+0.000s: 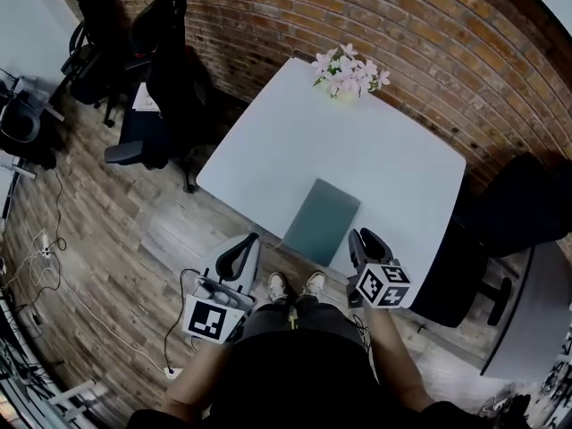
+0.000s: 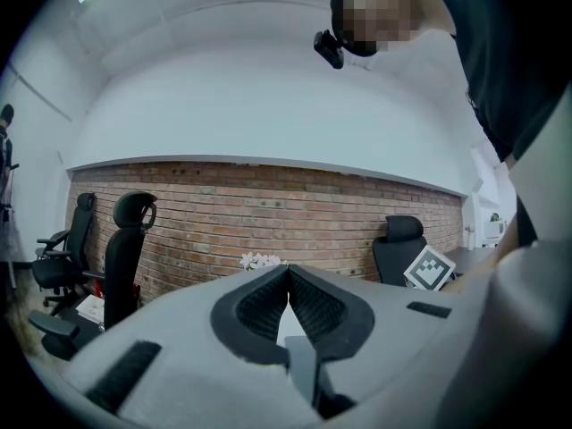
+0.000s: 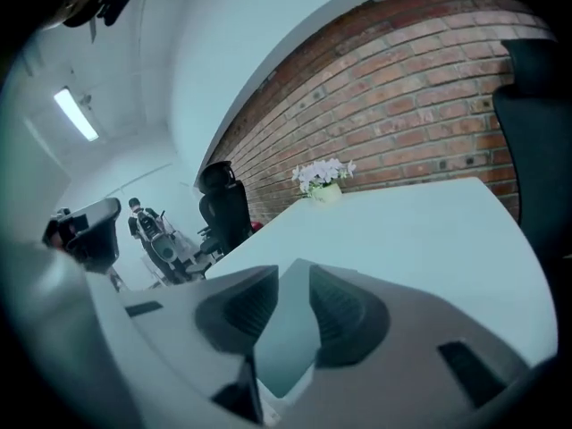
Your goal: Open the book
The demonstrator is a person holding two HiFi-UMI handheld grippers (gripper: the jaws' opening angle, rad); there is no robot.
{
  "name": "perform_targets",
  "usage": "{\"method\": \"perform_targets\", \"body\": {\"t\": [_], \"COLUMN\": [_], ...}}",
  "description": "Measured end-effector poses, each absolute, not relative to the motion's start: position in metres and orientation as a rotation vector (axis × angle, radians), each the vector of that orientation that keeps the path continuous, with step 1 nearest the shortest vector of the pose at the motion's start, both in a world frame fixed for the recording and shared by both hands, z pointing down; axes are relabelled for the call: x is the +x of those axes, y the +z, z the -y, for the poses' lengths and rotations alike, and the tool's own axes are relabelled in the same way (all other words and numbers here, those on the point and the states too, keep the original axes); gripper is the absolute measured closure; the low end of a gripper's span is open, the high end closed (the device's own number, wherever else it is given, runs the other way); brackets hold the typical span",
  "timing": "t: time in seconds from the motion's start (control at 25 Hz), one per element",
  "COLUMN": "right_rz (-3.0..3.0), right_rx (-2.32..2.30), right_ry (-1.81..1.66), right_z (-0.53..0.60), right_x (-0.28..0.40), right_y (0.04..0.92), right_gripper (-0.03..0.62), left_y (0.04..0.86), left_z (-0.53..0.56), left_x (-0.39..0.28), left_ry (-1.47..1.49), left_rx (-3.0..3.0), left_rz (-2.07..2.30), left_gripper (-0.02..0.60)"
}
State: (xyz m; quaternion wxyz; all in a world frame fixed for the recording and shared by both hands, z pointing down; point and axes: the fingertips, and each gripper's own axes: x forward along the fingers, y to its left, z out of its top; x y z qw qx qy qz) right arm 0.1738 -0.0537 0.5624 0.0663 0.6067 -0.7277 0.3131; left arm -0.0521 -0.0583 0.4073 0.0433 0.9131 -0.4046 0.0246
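A closed grey-green book (image 1: 322, 222) lies flat on the white table (image 1: 375, 150), close to its near edge. My right gripper (image 1: 365, 244) hangs just off the book's near right corner and tilts down toward it. Its jaws stand apart in the right gripper view (image 3: 293, 271), and the book's cover (image 3: 290, 338) shows through the gap with neither pad on it. My left gripper (image 1: 241, 253) is left of the book, beyond the table's edge and over the floor. It points level, and its tips meet with nothing between them (image 2: 288, 271).
A vase of pale pink flowers (image 1: 347, 71) stands at the table's far corner by the brick wall (image 1: 268, 16). Black office chairs (image 1: 170, 70) stand left of the table and another (image 1: 523, 208) at its right. Cables (image 1: 40, 248) lie on the wooden floor.
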Motion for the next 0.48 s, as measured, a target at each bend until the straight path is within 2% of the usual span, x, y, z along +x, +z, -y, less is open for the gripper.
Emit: {"method": "perform_targets", "body": {"t": [0.48], "right_rz": [2.084], "right_rx": [1.752], "right_ry": [1.082], "right_z": [0.063], "right_x": [0.168], "right_y": [0.639], "right_gripper": [0.454], "left_y": [0.411], "left_z": [0.055], "left_x": [-0.057], "left_ry": [0.137], "left_rx": [2.767], "left_rz": [1.282], "left_gripper": [0.557]}}
